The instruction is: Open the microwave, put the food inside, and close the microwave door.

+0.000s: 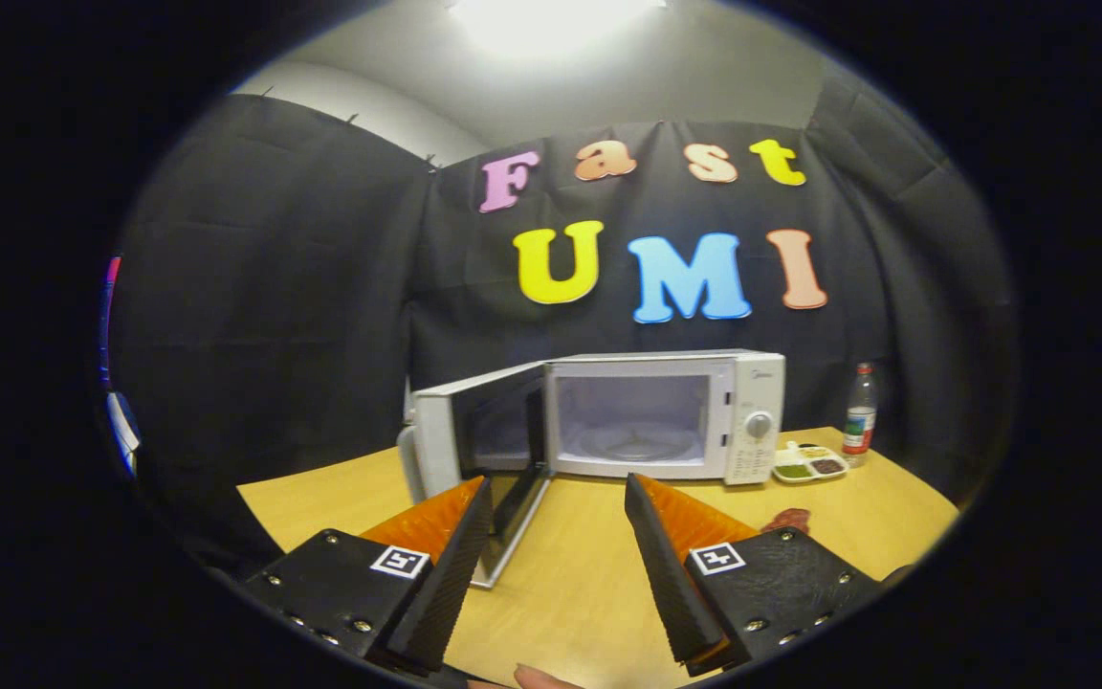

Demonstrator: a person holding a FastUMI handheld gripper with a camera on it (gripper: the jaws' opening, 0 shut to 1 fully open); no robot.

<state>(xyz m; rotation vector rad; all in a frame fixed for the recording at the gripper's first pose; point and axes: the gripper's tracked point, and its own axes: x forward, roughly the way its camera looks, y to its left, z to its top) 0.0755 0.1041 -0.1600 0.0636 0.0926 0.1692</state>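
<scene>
The food tray (pixel 808 464) looks light, stiff and shallow to me, with loose portions that could spill, so I'd pinch its near rim and keep it level. It sits on the counter (pixel 570 574) at the microwave's (pixel 666 413) right end, a bottle (pixel 859 411) just beyond. My hand-held gripper (pixel 559 498) is released, holding nothing; the tray lies well ahead at about one o'clock. The microwave door (pixel 474 431) hangs open at eleven o'clock.

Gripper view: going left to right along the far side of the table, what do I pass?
Open white microwave door → white microwave with its empty cavity → small white food tray → clear plastic bottle. The gripper is open, short of them.
</scene>
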